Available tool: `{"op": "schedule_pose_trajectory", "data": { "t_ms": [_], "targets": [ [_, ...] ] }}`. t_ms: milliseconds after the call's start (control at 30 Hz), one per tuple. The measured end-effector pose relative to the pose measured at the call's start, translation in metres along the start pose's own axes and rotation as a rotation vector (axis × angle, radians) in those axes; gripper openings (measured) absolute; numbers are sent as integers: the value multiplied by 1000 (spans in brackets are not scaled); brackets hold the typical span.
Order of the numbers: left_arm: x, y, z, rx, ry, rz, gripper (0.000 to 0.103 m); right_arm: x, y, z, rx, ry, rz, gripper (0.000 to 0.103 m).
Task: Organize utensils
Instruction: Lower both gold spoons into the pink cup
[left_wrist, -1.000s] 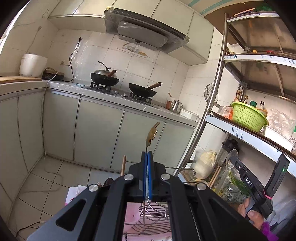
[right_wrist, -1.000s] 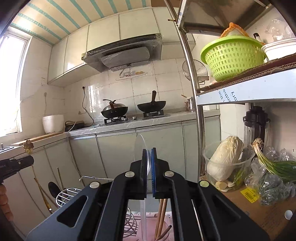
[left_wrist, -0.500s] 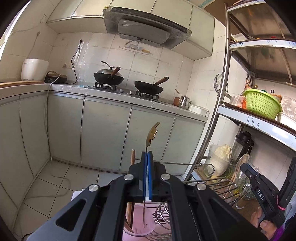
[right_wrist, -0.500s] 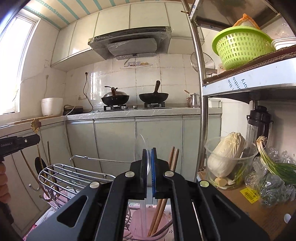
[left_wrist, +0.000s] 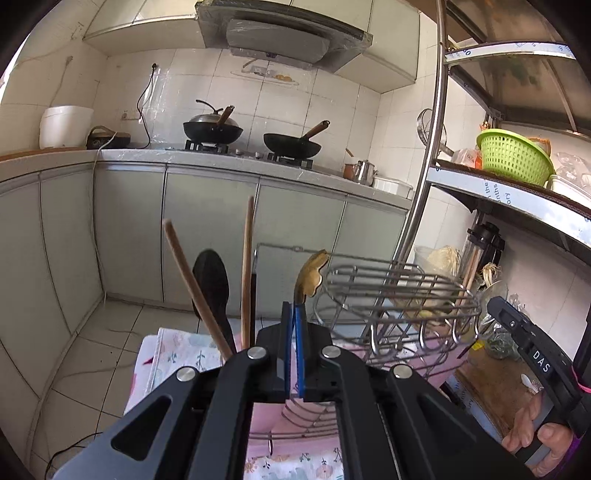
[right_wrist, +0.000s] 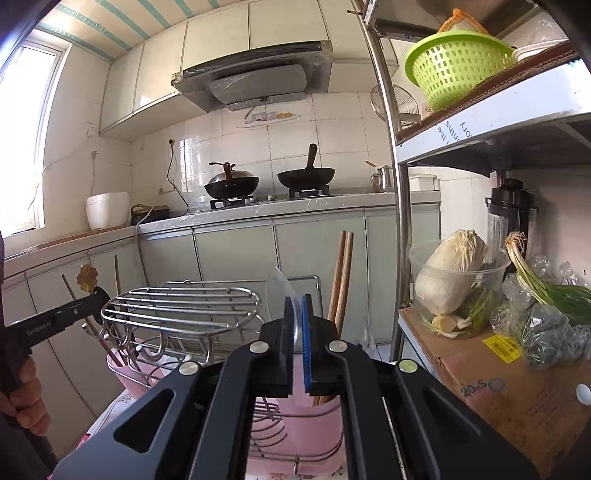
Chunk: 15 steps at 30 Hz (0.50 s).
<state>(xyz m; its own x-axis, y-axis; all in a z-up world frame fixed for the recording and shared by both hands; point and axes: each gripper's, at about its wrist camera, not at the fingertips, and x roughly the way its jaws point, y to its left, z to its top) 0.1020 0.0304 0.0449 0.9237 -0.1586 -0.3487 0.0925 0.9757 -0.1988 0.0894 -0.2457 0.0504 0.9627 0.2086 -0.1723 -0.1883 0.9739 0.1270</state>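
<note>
Just ahead of both claws stood the silver wire dish rack (left_wrist: 399, 295), with a pink plastic utensil cup (right_wrist: 310, 424) under the right claw's tips holding two wooden chopsticks (right_wrist: 341, 277) just right of them. The left gripper (left_wrist: 294, 314) was clamped on a thin gold utensil with a leaf-shaped end (left_wrist: 310, 277), upright above its tips, a black spoon (left_wrist: 211, 284) to its left. The right gripper (right_wrist: 298, 306) was clamped on a clear plastic spoon (right_wrist: 279, 291), bowl up.
</note>
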Motion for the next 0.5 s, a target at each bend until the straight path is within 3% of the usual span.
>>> {"op": "schedule_pose_trajectory", "data": {
  "t_ms": [500],
  "targets": [
    [18,20,-24,-60,108,46,1,18,-26,-30,135,164,-7,4]
  ]
}}
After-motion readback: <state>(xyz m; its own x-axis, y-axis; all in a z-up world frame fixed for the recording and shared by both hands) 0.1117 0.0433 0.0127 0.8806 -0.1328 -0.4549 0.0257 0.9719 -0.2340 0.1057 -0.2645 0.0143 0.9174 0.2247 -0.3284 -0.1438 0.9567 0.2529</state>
